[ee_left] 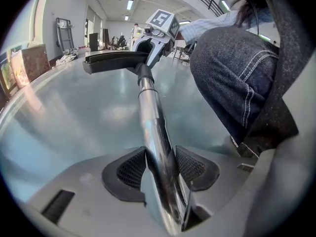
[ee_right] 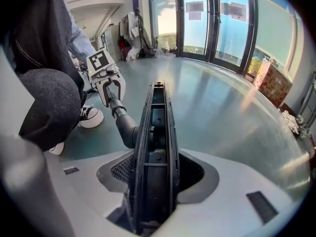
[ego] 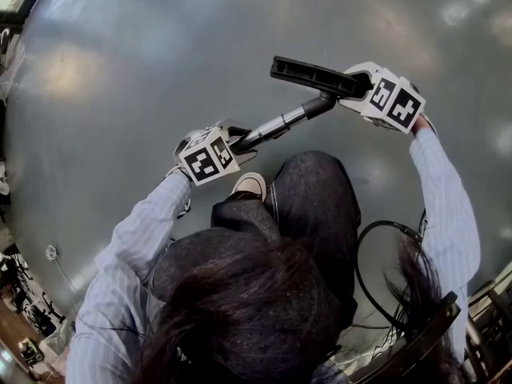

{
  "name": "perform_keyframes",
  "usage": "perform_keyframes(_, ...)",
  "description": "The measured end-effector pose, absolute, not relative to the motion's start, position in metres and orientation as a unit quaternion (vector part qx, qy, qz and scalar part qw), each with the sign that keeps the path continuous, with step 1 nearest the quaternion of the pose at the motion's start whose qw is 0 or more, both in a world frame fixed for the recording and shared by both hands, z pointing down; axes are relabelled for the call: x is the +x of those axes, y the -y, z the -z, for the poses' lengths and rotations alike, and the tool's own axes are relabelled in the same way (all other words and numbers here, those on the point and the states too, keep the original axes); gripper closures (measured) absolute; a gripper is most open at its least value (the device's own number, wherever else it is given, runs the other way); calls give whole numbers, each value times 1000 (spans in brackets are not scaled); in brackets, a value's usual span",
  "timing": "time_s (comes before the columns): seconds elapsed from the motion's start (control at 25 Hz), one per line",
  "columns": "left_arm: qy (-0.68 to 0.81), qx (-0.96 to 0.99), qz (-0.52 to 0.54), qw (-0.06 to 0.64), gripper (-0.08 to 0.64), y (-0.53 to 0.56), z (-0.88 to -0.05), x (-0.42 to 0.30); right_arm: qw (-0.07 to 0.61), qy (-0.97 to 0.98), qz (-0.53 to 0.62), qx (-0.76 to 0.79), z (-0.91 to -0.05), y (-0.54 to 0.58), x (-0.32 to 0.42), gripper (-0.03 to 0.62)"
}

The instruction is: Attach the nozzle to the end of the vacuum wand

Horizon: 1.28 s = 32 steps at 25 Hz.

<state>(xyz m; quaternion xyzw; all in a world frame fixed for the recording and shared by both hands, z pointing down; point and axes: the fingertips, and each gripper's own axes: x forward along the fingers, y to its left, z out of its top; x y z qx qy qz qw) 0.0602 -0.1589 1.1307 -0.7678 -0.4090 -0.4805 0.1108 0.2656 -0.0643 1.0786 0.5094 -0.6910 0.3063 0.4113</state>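
A shiny metal vacuum wand (ego: pixel 276 125) runs up to the right from my left gripper (ego: pixel 240 138), whose pads sit against both sides of the tube (ee_left: pixel 150 112). At the wand's far end a black elbow joins it to the long, black floor nozzle (ego: pixel 308 74). My right gripper (ego: pixel 356 86) is shut across the nozzle's right end. The right gripper view looks along the nozzle's ribbed underside (ee_right: pixel 157 132), which stands on edge between the pads, with the wand (ee_right: pixel 114 107) leading off left. Wand and nozzle hang above the floor.
A shiny grey floor (ego: pixel 120 70) lies below. The person's knee in dark jeans (ego: pixel 316 194) and a white-toed sneaker (ego: pixel 250 185) are just under the wand. A black hoop of cable (ego: pixel 384 238) and a chair sit lower right. Glass doors (ee_right: pixel 212 19) stand ahead.
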Motion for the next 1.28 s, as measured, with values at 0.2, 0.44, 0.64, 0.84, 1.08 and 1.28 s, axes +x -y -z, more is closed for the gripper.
perform_keyframes(0.2, 390, -766, 498, 112, 374, 159, -1125, 72, 421, 677, -317, 514, -1074, 66, 274, 367)
perform_keyframes(0.44, 390, -737, 537, 125, 376, 163, -1142, 72, 413, 666, -354, 510, -1098, 61, 267, 367)
perform_keyframes(0.64, 389, -712, 568, 137, 376, 169, -1164, 66, 429, 629, -399, 512, -1124, 59, 264, 367)
perform_keyframes(0.84, 380, -707, 577, 152, 376, 173, -1163, 66, 436, 609, -404, 526, -1129, 57, 264, 367)
perform_keyframes(1.08, 343, -736, 575, 100, 376, 174, -1167, 69, 432, 601, -409, 534, -1134, 55, 261, 367)
perform_keyframes(1.28, 342, -728, 582, 119, 382, 173, -1168, 72, 421, 594, -434, 531, -1132, 56, 262, 365)
